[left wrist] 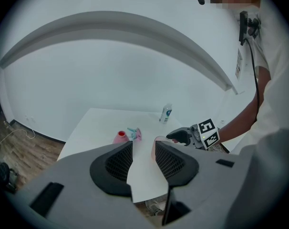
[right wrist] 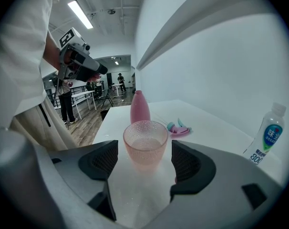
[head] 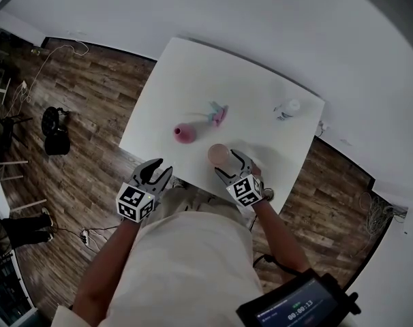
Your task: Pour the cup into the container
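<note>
A pink textured glass cup (head: 218,154) stands upright near the front edge of the white table (head: 261,94). My right gripper (head: 232,165) is open. In the right gripper view the cup (right wrist: 145,144) stands between the jaw tips with a gap on each side. A little liquid shows in it. Behind it stands the pink bottle-shaped container (head: 185,133) (right wrist: 139,106). My left gripper (head: 155,172) (left wrist: 143,163) hangs open and empty off the table's front left edge. From it I see the container (left wrist: 119,137) and the right gripper (left wrist: 180,136).
A pink and teal small object (head: 218,114) (right wrist: 179,128) lies mid-table. A clear water bottle (head: 287,109) (right wrist: 266,137) stands at the far right. Wooden floor surrounds the table, with a black bag (head: 55,131) to the left. A tablet (head: 298,305) sits at my lower right.
</note>
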Available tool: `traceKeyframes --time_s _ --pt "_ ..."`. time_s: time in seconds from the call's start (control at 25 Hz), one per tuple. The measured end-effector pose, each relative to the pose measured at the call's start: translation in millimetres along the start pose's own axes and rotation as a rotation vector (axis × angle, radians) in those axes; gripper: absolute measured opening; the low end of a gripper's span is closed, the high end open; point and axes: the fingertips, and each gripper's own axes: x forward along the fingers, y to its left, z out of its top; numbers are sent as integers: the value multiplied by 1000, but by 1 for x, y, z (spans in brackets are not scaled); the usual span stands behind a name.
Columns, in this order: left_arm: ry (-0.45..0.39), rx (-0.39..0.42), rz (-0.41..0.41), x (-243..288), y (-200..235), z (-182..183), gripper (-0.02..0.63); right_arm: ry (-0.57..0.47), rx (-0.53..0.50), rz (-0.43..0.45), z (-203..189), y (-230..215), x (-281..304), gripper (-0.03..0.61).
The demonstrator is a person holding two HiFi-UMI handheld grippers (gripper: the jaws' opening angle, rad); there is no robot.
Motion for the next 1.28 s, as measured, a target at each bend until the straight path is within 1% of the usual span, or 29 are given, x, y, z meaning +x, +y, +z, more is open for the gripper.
traceKeyframes --time_s 0.64,1.28 --pt "11 -9 19 -10 1 -9 143 17 -17 12 -4 2 16 341" --pt "17 -12 23 -21 2 -19 143 28 -2 -25 -10 2 28 341"
